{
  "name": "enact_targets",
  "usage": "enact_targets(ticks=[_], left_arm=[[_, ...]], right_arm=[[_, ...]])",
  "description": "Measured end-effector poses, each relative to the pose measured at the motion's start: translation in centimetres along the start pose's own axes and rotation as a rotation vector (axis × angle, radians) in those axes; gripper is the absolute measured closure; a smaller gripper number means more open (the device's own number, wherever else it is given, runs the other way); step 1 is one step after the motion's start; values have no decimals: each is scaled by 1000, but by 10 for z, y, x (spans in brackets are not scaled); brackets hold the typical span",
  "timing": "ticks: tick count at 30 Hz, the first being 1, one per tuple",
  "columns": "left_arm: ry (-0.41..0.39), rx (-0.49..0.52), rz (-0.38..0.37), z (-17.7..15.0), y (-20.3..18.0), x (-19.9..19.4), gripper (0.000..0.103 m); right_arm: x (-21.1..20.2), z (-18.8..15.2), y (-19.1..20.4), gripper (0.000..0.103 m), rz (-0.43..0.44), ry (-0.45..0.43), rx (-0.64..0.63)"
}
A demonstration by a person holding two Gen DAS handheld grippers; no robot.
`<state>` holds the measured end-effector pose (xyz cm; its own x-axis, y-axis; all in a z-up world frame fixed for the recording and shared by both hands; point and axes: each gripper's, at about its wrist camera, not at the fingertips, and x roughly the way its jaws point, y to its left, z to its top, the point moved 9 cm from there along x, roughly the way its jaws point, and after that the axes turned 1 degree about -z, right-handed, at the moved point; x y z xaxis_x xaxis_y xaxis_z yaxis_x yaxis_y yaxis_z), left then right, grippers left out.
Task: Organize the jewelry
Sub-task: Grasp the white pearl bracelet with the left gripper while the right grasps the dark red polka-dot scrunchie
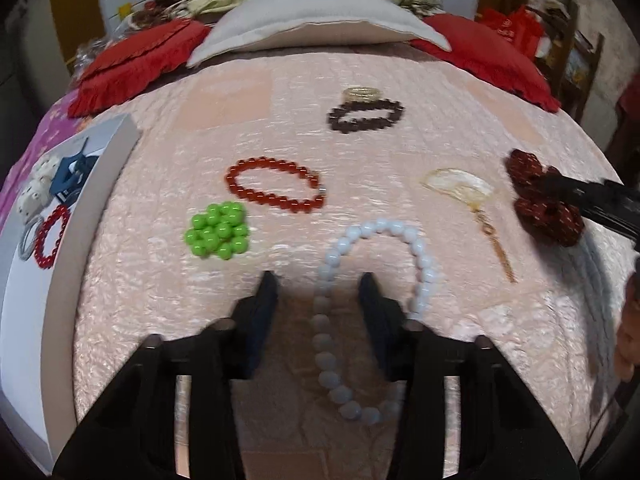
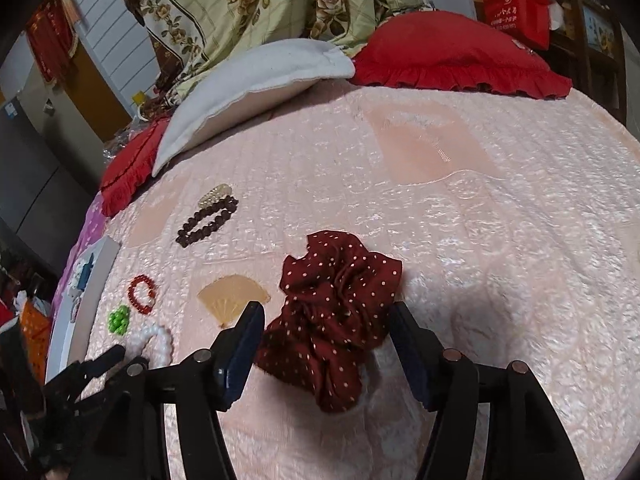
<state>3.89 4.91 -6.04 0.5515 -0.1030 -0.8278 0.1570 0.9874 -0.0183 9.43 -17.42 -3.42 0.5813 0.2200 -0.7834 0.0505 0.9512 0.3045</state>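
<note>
We are working over a pink quilt that is filling both views, with a white pillow at twelve o'clock and a red cushion at one o'clock in the right view. At nine o'clock in the left view a white box is sitting on the quilt's edge, holding a red bracelet, a blue clip and other pieces we cannot make out.

We are holding the right gripper with its fingers spread wide on either side of a dark red dotted scrunchie; they are flanking the cloth, and we cannot tell whether they are touching it.

We are holding the left gripper with its fingers parted over a white bead necklace, one strand of which is running between them toward six o'clock; the fingers are not pressing on it.

At eleven o'clock of the left gripper a red bead bracelet is lying flat, with a clump of green beads just beside it at ten o'clock. At twelve o'clock, farther off, a dark bead bracelet is touching a gold clip. At two o'clock a pale fan charm is resting near the scrunchie.
</note>
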Motion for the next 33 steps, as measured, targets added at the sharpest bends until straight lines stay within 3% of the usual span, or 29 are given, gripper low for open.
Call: enact_targets(ticks=[1, 8, 10, 15, 33], left_arm=[[3, 11, -12, 0, -3, 0, 93], [19, -25, -40, -6, -6, -10, 95], [3, -25, -41, -8, -6, -21, 95], [-31, -53, -62, -10, -2, -52, 95], [-186, -78, -52, -1, 22, -160, 95]], right_arm=[[4, 0, 0, 41, -1, 6, 4], [12, -1, 1, 44, -13, 6, 12], [11, -3, 2, 70, -11, 6, 11], [0, -9, 6, 82, 2, 9, 9], [-78, -31, 47, 87, 73, -62, -67]])
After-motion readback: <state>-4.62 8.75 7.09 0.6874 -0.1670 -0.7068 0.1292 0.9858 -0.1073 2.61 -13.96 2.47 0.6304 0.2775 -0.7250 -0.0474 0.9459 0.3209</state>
